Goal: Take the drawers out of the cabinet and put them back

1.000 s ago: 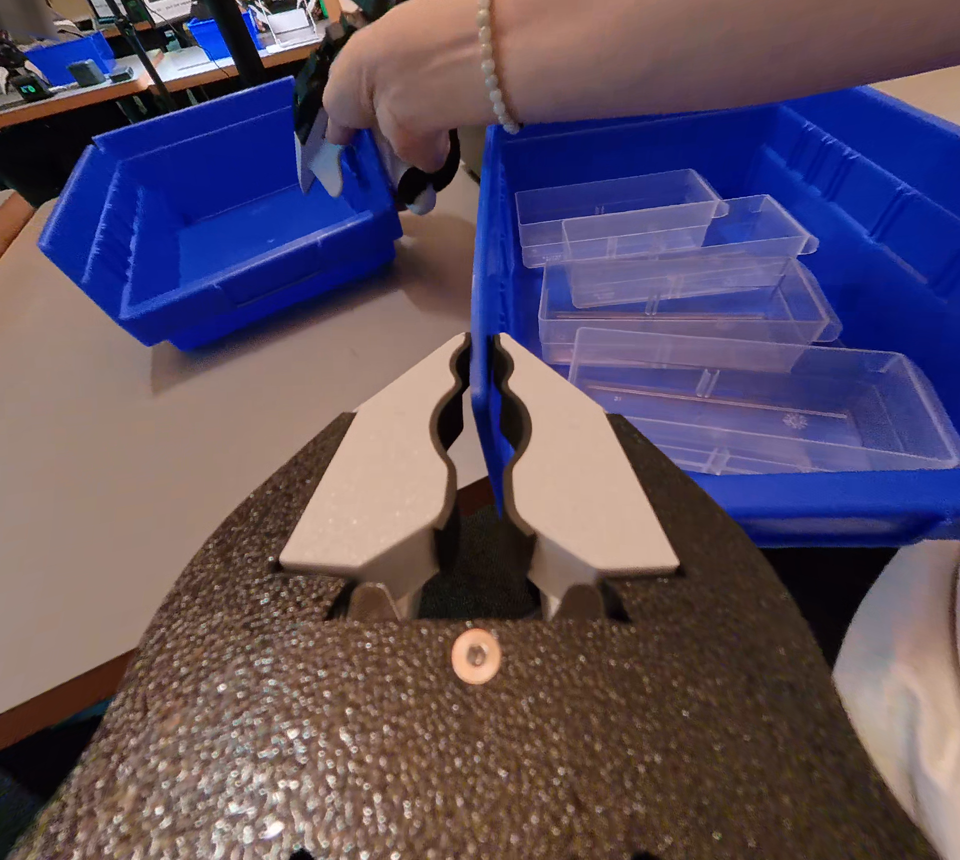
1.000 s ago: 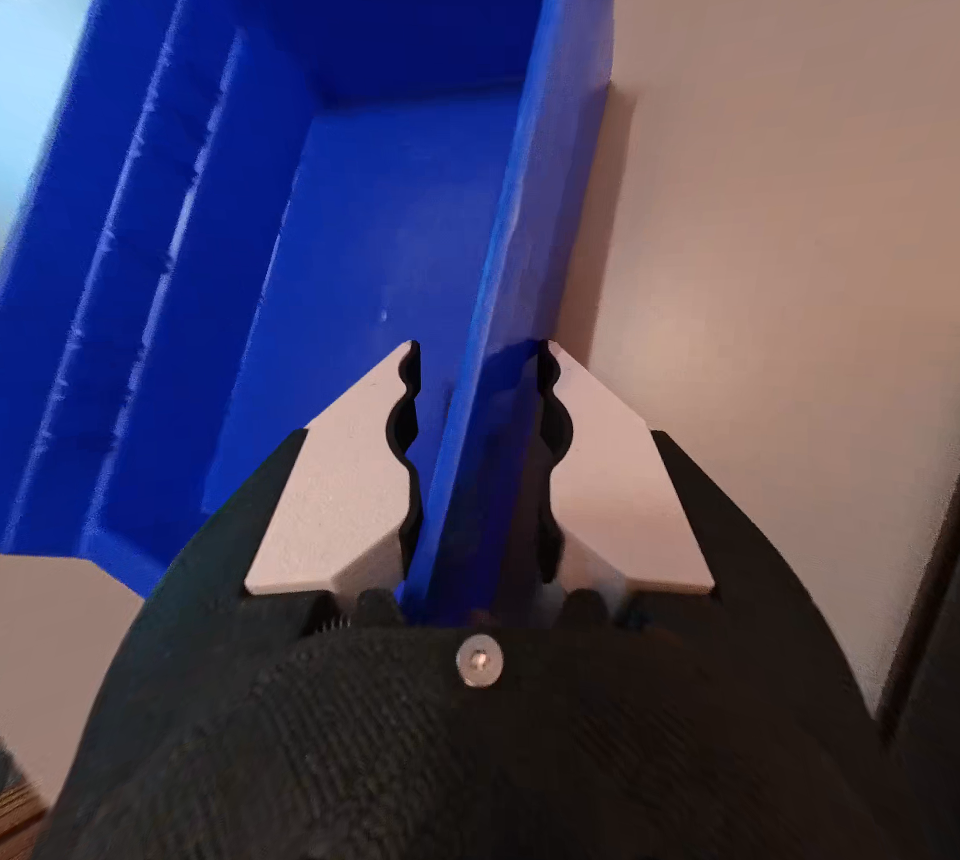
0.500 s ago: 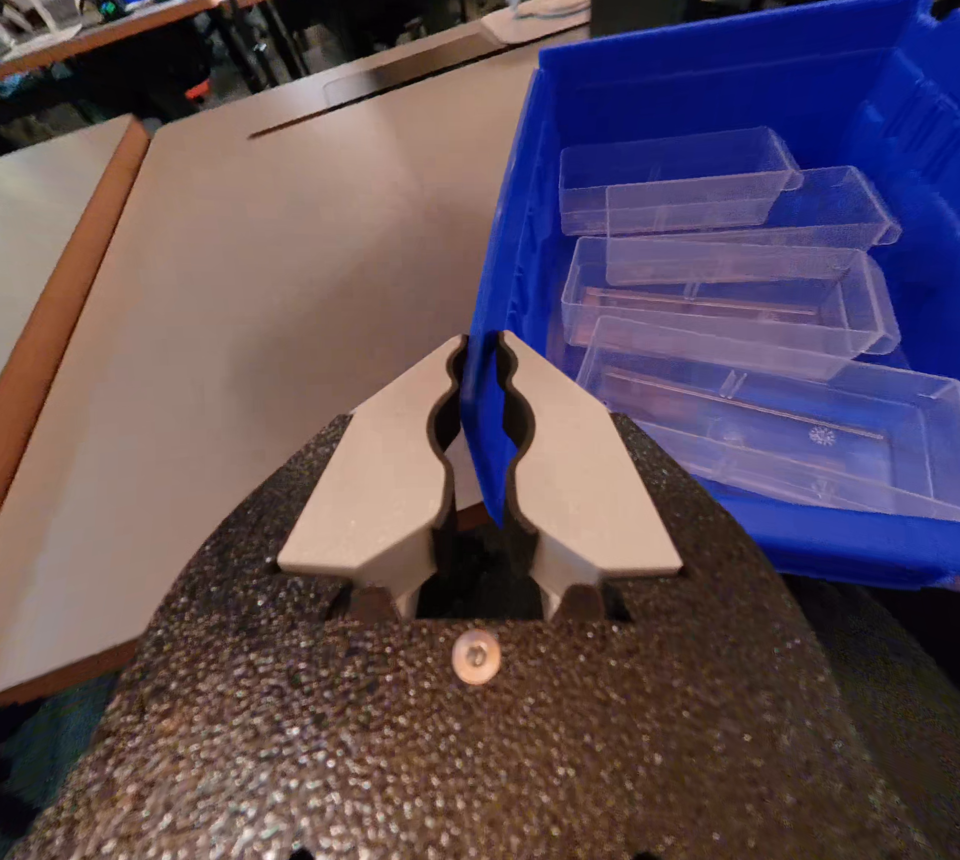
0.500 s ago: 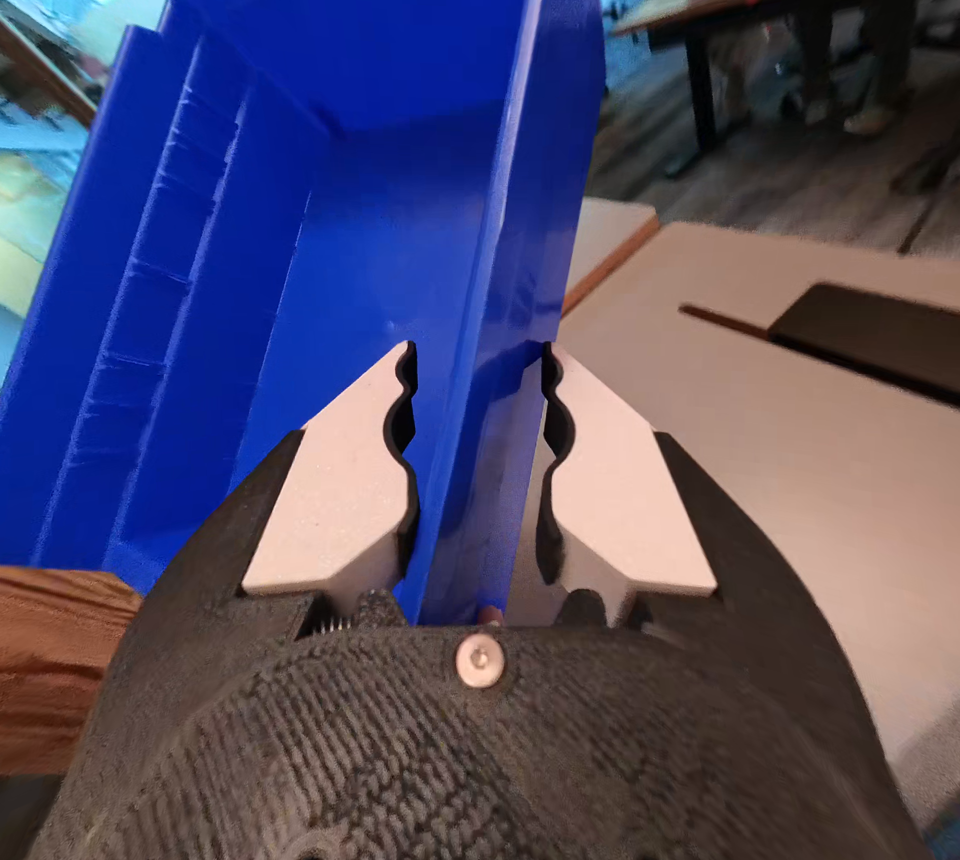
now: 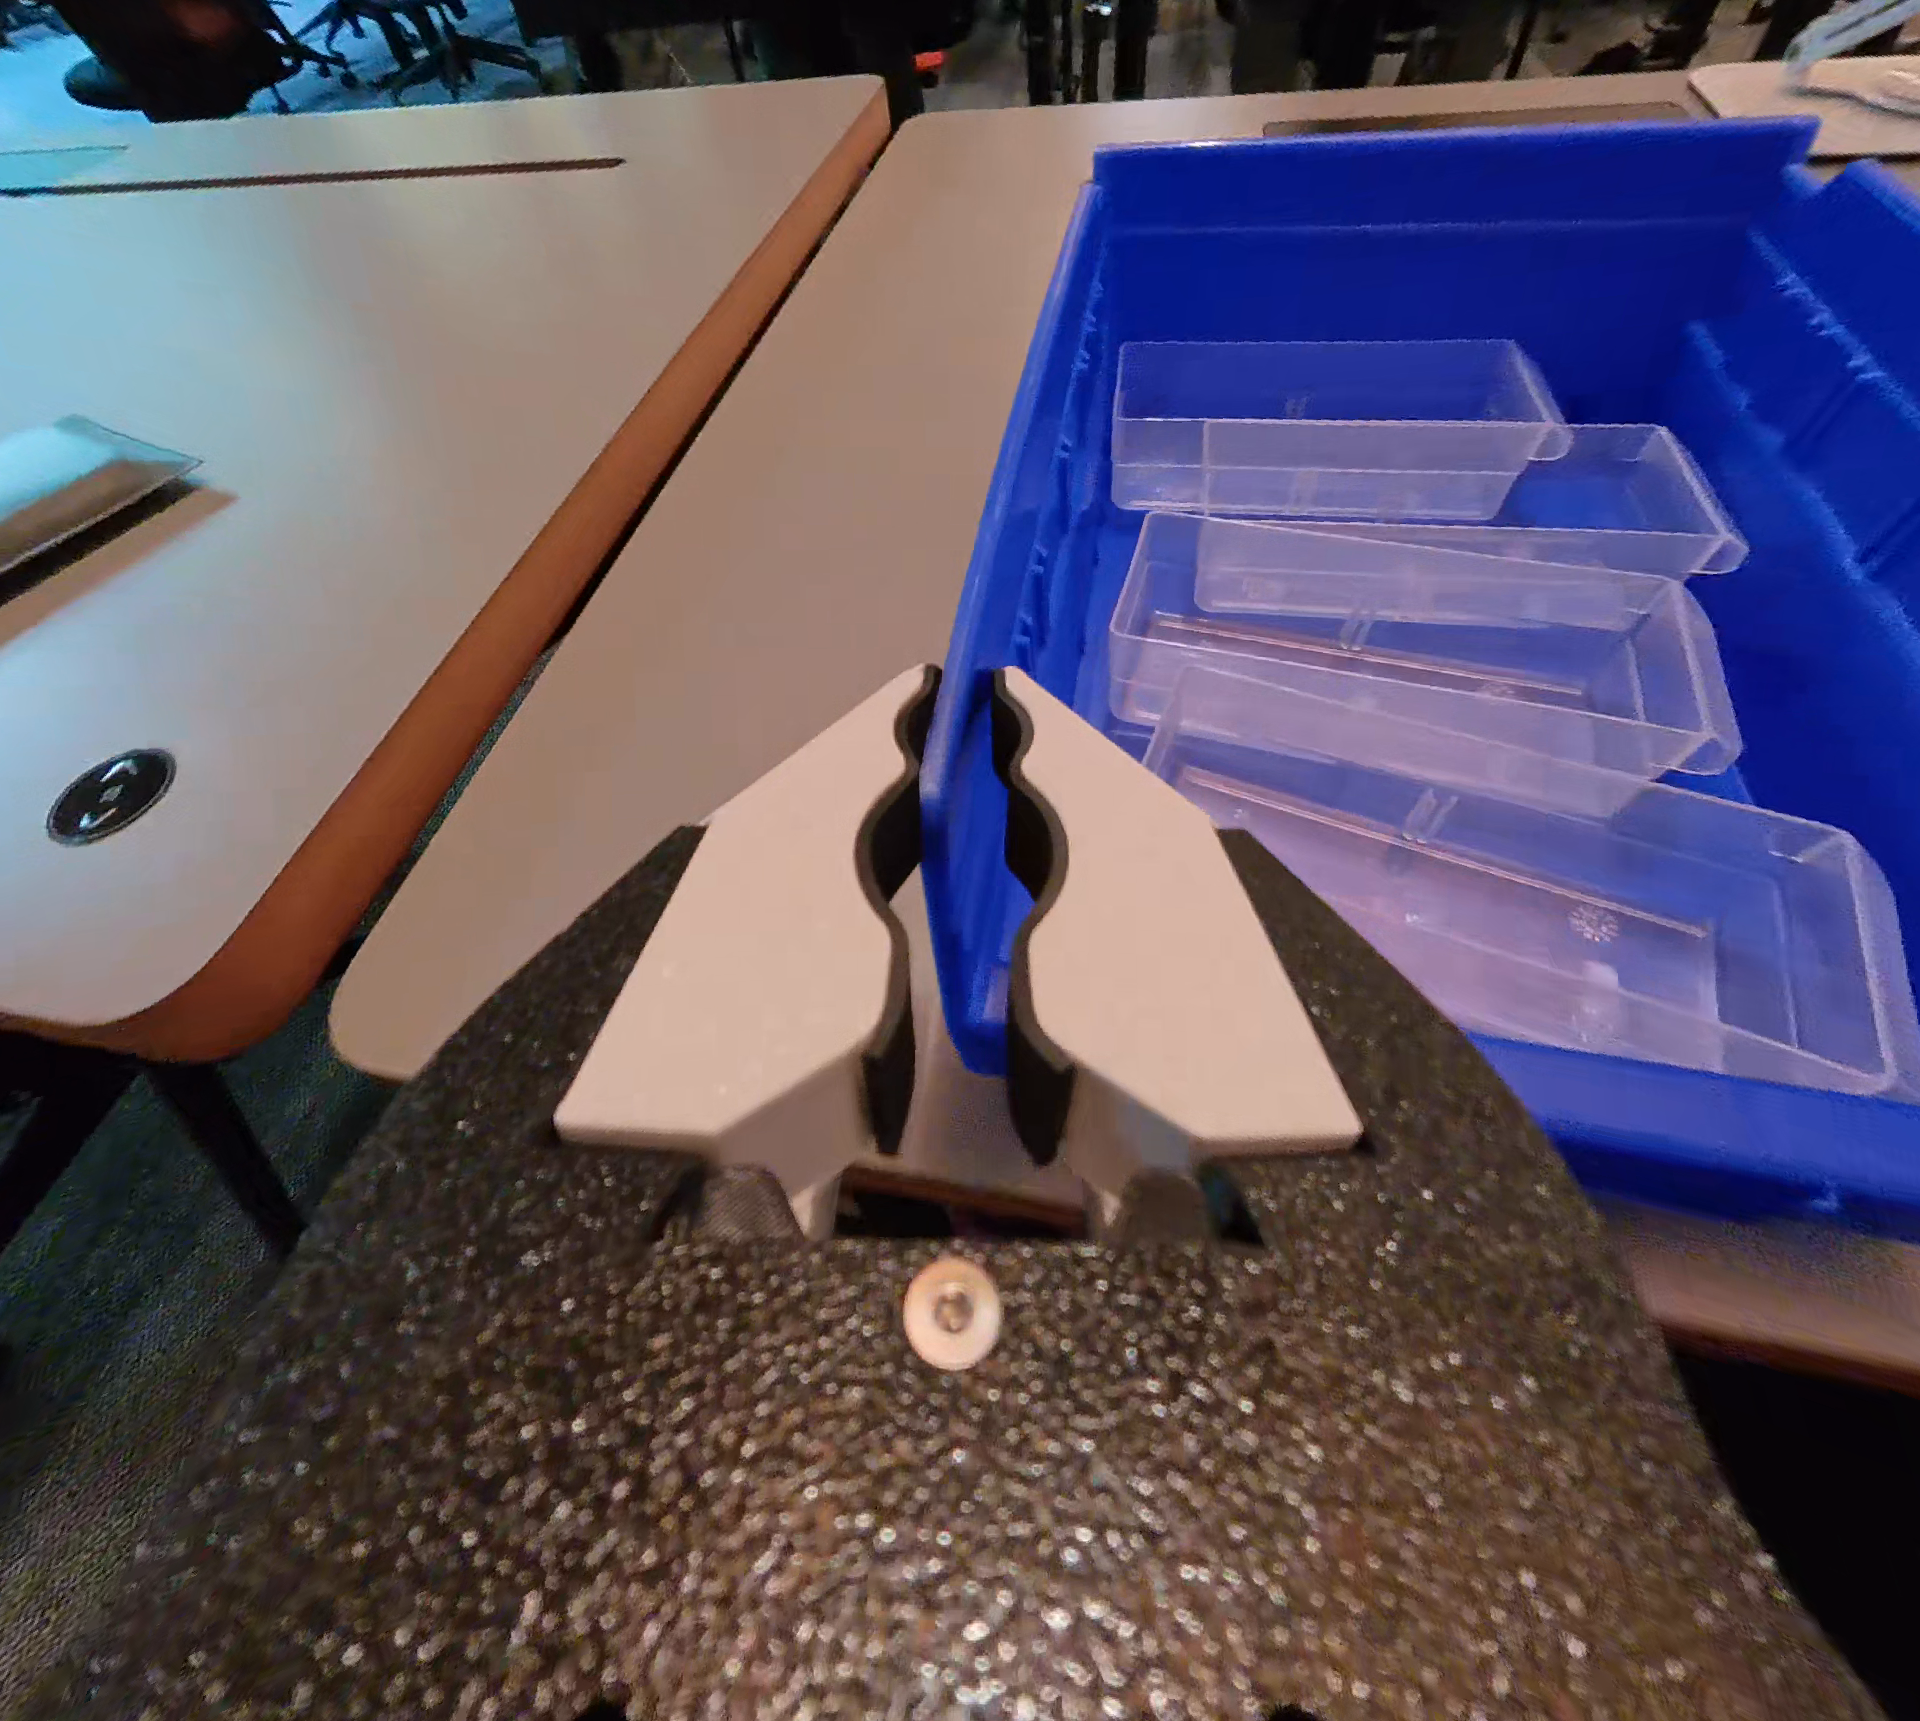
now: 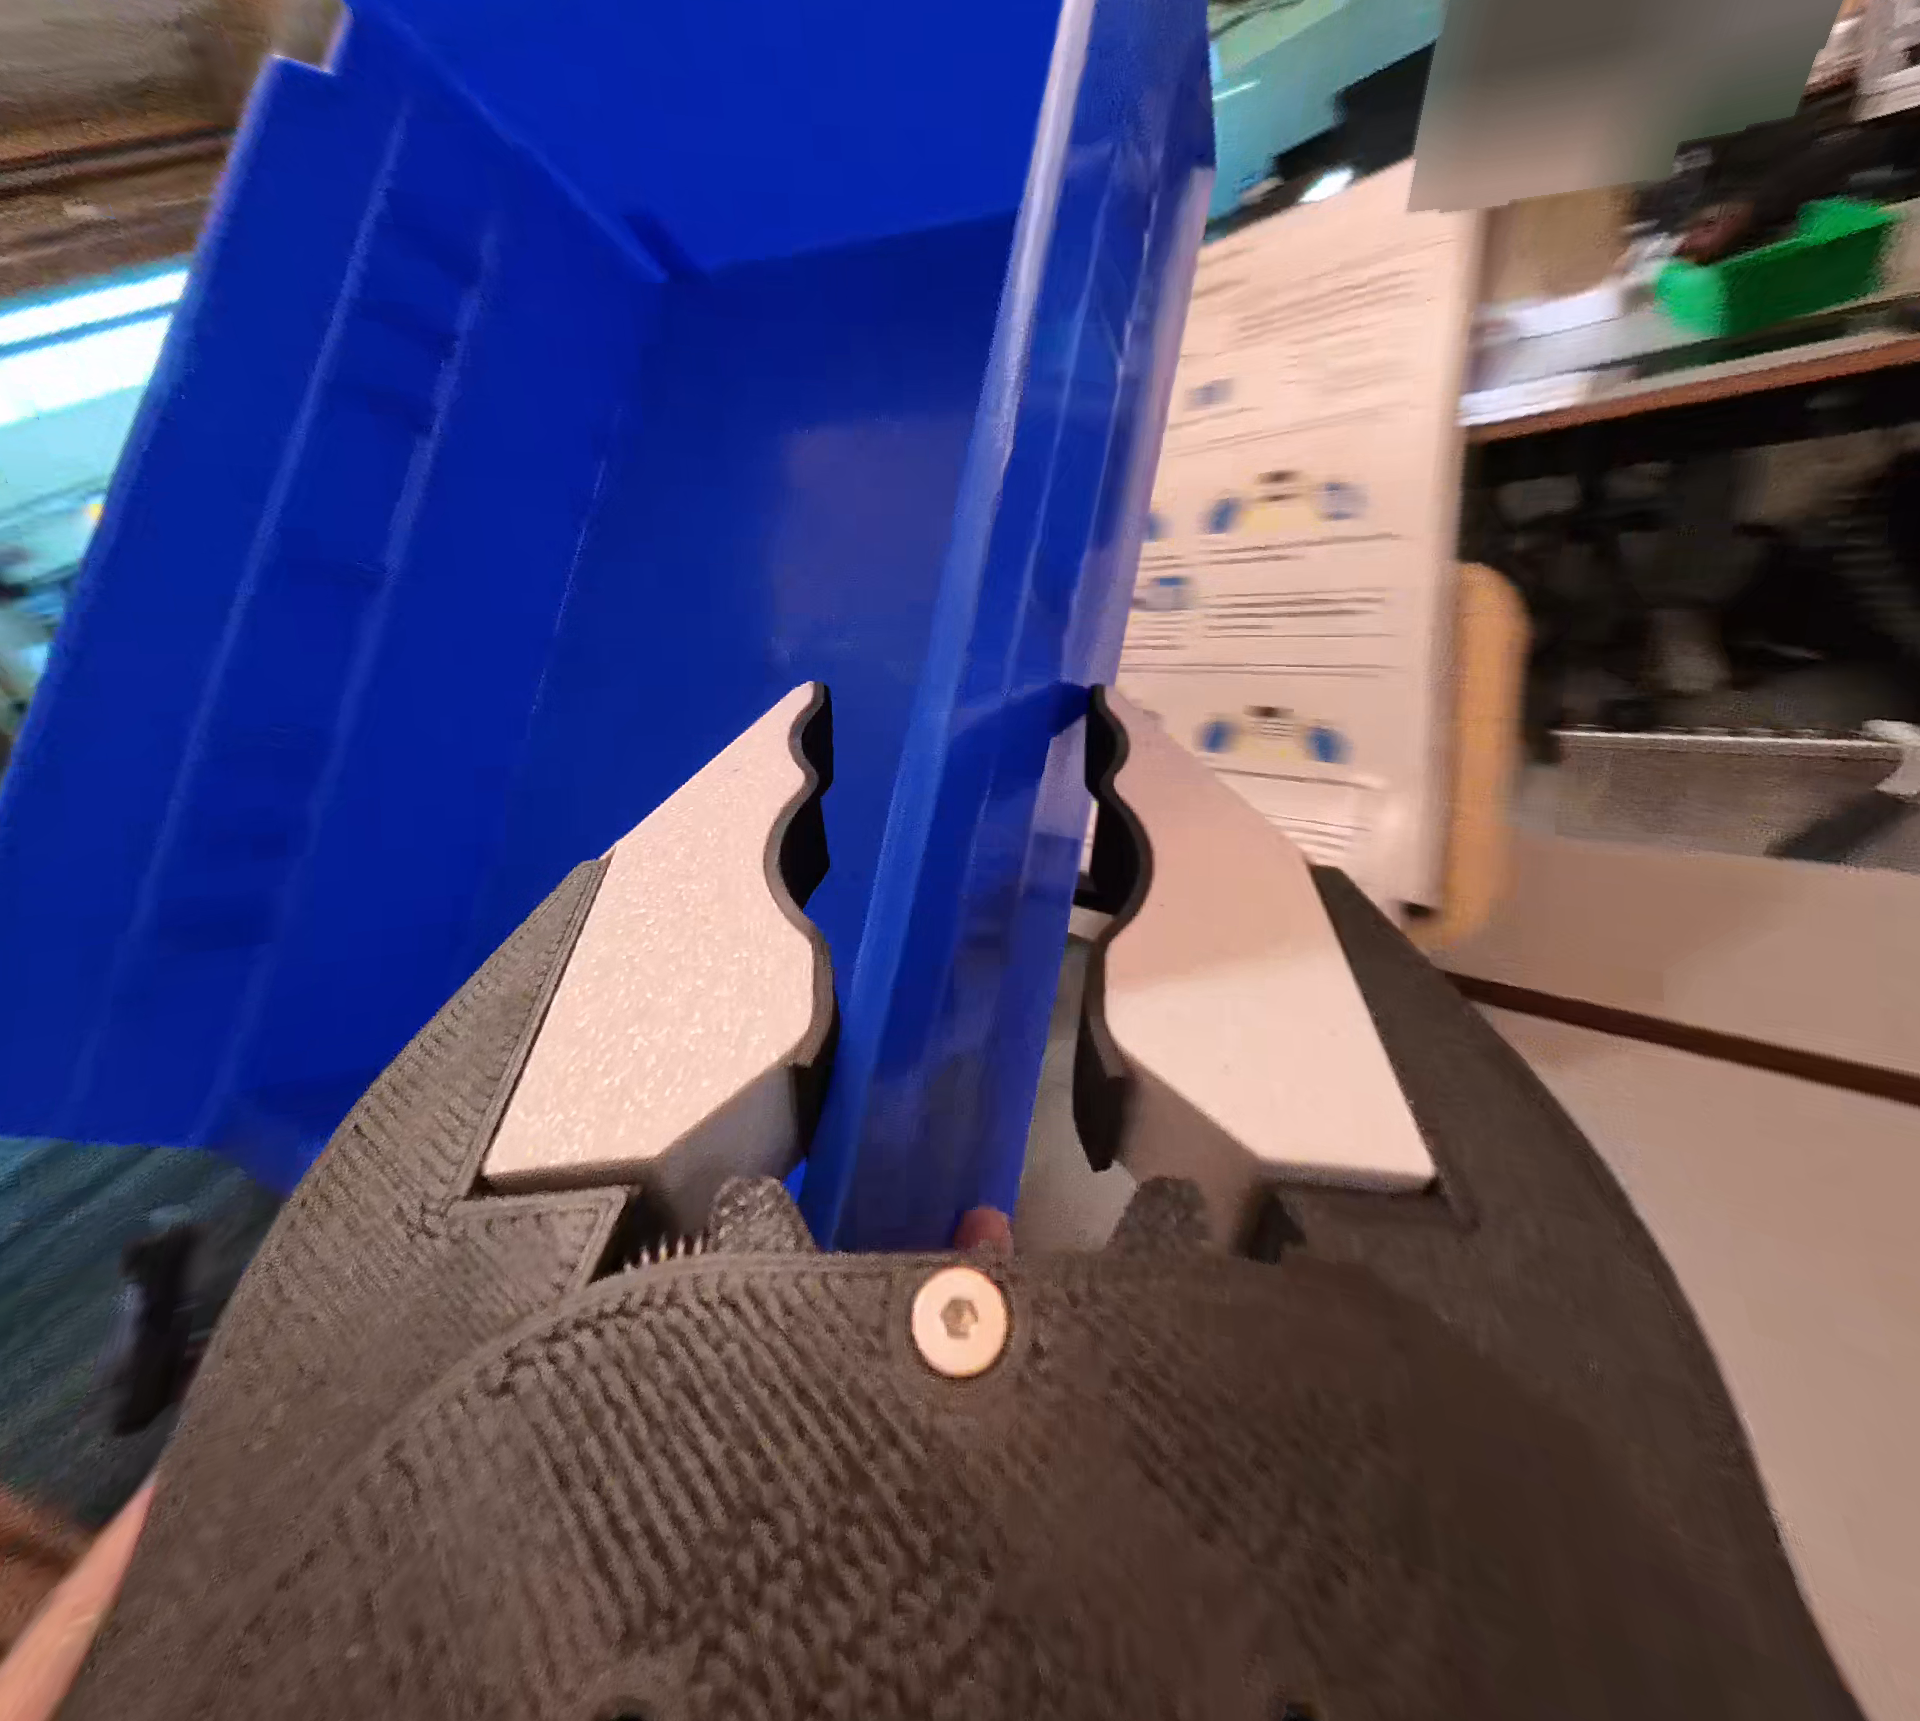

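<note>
In the left wrist view my left gripper (image 5: 964,705) is shut on the left wall of a large blue bin (image 5: 1455,206) at its near corner. The bin sits on a grey table and holds several clear plastic drawers (image 5: 1403,632), lying overlapped in a row. In the right wrist view my right gripper (image 6: 956,705) is shut on the side wall of a second, empty blue bin (image 6: 644,476), which hangs in the air tilted away from me. No cabinet is in view.
A second grey table (image 5: 312,383) with a round black floor-port cap (image 5: 109,793) stands to the left across a narrow gap. Desks, chairs and green and blue bins fill the room behind. A white poster board (image 6: 1299,528) stands right of the lifted bin.
My right gripper has lifted the empty bin off the table and swung it up. The left wrist view has turned left with the drawer bin; the other hand and bin left that view.
</note>
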{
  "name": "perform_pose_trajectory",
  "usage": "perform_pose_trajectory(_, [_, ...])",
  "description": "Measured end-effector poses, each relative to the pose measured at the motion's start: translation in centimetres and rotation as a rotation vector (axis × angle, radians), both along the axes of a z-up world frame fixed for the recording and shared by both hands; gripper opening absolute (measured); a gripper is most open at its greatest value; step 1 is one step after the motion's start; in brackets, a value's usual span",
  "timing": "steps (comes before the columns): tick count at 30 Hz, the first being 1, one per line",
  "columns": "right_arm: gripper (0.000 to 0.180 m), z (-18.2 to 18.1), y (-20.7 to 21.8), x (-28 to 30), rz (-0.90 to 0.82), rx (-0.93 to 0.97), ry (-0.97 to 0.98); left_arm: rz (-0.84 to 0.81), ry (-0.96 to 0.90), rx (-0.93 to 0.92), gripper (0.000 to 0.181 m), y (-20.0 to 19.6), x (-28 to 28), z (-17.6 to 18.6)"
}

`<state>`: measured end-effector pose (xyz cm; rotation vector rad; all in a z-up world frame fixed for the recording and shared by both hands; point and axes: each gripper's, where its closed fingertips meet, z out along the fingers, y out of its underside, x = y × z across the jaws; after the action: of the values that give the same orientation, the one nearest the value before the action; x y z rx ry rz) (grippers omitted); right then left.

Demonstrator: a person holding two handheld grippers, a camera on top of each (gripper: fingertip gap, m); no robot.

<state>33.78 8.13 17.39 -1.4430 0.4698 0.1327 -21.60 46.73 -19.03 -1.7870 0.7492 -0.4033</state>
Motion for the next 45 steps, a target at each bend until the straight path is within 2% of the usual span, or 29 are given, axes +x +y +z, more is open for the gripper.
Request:
perform_pose_trajectory(4, [0.047, -5.8, -8.7, 8.1, -0.218, -0.114, -0.012, 0.007, -0.003, 0.013, 0.005, 1.6, 3.3, 0.0])
perform_pose_trajectory(8, [0.047, -13.8, -13.8, 13.6, -0.345, -0.274, 0.035, 0.007, -0.025, 0.009, 0.005, 3.4, 6.8, 0.0])
perform_pose_trajectory(14, [0.047, -25.4, -15.5, 17.8, -0.375, -0.497, 0.134, 0.002, -0.062, 0.005, 0.004, 5.7, 12.0, -0.1])
perform_pose_trajectory(19, [0.047, -31.5, -15.0, 20.0, -0.371, -0.557, 0.214, -0.026, -0.053, 0.015, 0.004, 6.9, 15.7, -0.1])
perform_pose_trajectory(23, [0.047, -34.3, -14.3, 21.1, -0.336, -0.553, 0.265, -0.042, -0.049, 0.03, 0.004, 7.6, 17.7, -0.2])
perform_pose_trajectory(32, [0.048, -38.0, -13.7, 24.5, -0.321, -0.623, 0.291, -0.051, -0.086, 0.042, 0.003, 8.3, 19.7, -0.1])
perform_pose_trajectory(38, [0.049, -39.4, -13.0, 26.9, -0.299, -0.67, 0.304, -0.059, -0.087, 0.045, 0.003, 8.5, 20.2, -0.2])
perform_pose_trajectory(45, [0.048, -41.3, -12.6, 27.5, -0.22, -0.673, 0.419, -0.055, -0.093, 0.051, 0.003, 8.7, 20.5, -0.2])
